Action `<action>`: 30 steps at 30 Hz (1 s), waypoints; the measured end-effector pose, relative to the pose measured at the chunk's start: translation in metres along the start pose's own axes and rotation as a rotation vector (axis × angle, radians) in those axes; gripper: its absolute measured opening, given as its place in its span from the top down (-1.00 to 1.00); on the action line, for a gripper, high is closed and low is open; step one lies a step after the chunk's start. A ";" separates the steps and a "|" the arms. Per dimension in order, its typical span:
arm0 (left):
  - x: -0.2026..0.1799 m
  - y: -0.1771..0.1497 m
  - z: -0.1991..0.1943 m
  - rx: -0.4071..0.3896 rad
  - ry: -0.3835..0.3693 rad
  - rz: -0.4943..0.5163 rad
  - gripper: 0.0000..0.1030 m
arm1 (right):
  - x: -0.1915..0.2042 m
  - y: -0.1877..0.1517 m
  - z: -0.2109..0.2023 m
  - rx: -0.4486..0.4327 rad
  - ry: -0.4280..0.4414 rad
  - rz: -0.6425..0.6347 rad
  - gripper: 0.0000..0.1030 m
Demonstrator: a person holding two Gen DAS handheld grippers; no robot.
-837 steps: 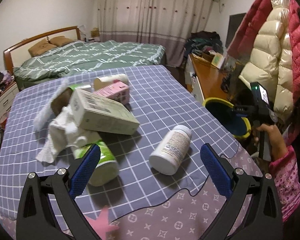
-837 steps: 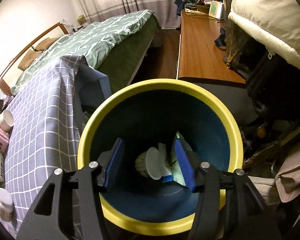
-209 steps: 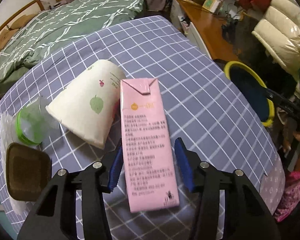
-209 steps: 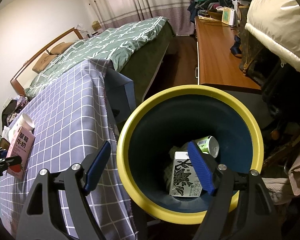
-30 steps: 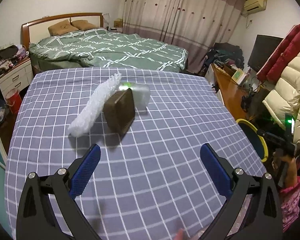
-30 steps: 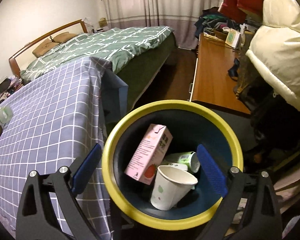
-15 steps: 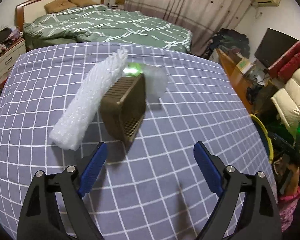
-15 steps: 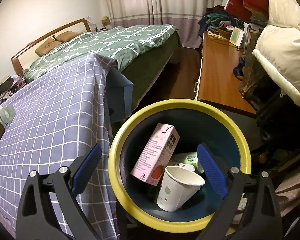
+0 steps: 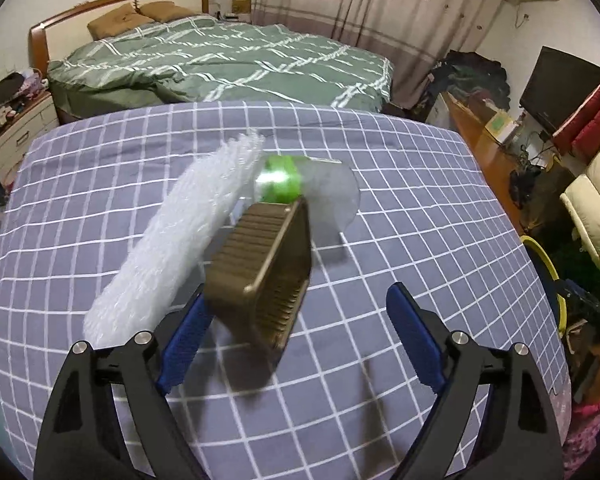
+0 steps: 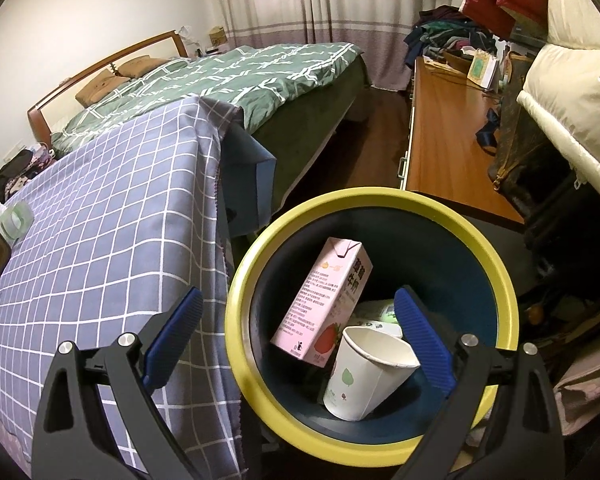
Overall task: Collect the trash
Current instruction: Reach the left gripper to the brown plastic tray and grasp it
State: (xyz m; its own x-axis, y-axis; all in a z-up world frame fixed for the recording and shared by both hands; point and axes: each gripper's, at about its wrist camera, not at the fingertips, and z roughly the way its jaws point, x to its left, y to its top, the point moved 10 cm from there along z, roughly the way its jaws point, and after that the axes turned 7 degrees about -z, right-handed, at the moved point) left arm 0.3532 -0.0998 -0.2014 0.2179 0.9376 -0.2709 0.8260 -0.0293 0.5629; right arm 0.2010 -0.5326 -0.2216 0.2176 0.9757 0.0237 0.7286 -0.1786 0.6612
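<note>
The left gripper (image 9: 300,334) is being held with jaws wide open around the ribbed brown plastic tray (image 9: 264,276); the right gripper (image 10: 300,336), jaws open, is being held over the yellow-rimmed dark blue bin (image 10: 500,280).

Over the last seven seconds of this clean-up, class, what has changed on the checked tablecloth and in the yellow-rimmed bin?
The pink milk carton and white paper cup have left the checked tablecloth and now lie in the yellow-rimmed bin. The left gripper, then around the carton, now hangs open before the brown ridged plastic tray. The white bubble wrap remains beside the tray; the right gripper still hovers open over the bin.
</note>
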 end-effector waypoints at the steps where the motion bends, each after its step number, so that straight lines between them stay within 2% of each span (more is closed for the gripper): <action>1: -0.003 0.000 0.004 0.011 -0.008 -0.001 -0.55 | 0.000 -0.001 0.000 0.001 0.002 0.002 -0.78; 3: -0.007 -0.001 0.008 0.040 -0.042 -0.014 -0.45 | 0.000 -0.002 -0.001 0.003 0.007 0.002 -0.78; 4: -0.013 -0.002 0.011 0.058 -0.076 -0.027 -0.32 | 0.001 -0.003 -0.001 0.004 0.010 0.002 -0.78; 5: -0.018 -0.005 0.014 0.080 -0.113 -0.041 -0.28 | 0.000 -0.004 0.000 0.005 0.013 0.002 -0.78; 8: -0.037 -0.015 0.013 0.126 -0.214 -0.071 -0.25 | 0.000 -0.006 -0.001 0.007 0.017 0.002 -0.78; 10: -0.047 -0.024 0.008 0.143 -0.245 -0.069 -0.25 | -0.001 -0.007 0.000 0.009 0.019 0.004 -0.78; 12: -0.051 -0.030 0.000 0.135 -0.215 -0.054 -0.25 | -0.002 -0.008 0.000 0.011 0.021 0.007 -0.78; 15: -0.043 -0.032 -0.016 0.088 -0.092 -0.017 -0.28 | -0.002 -0.008 0.000 0.011 0.022 0.007 -0.78; 17: -0.043 -0.031 -0.029 0.057 -0.033 0.031 -0.46 | -0.001 -0.008 0.000 0.009 0.025 0.006 -0.78; 18: -0.043 -0.031 -0.036 0.047 -0.030 0.051 -0.69 | -0.002 -0.008 0.001 0.009 0.025 0.005 -0.78; 19: -0.046 -0.030 -0.043 0.035 -0.035 0.078 -0.72 | -0.001 -0.008 0.001 0.009 0.027 0.005 -0.78; 25: -0.047 -0.021 -0.059 -0.008 0.028 0.256 -0.79 | 0.003 -0.008 0.003 0.009 0.037 -0.002 -0.78; 30: -0.046 -0.026 -0.037 0.051 0.045 0.358 -0.81 | 0.007 -0.009 0.003 0.017 0.036 -0.009 -0.78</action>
State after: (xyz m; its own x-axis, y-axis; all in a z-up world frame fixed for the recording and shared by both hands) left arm 0.3030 -0.1292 -0.1749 0.4759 0.8791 -0.0281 0.7267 -0.3750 0.5756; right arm 0.1980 -0.5249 -0.2294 0.1879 0.9811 0.0453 0.7411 -0.1719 0.6490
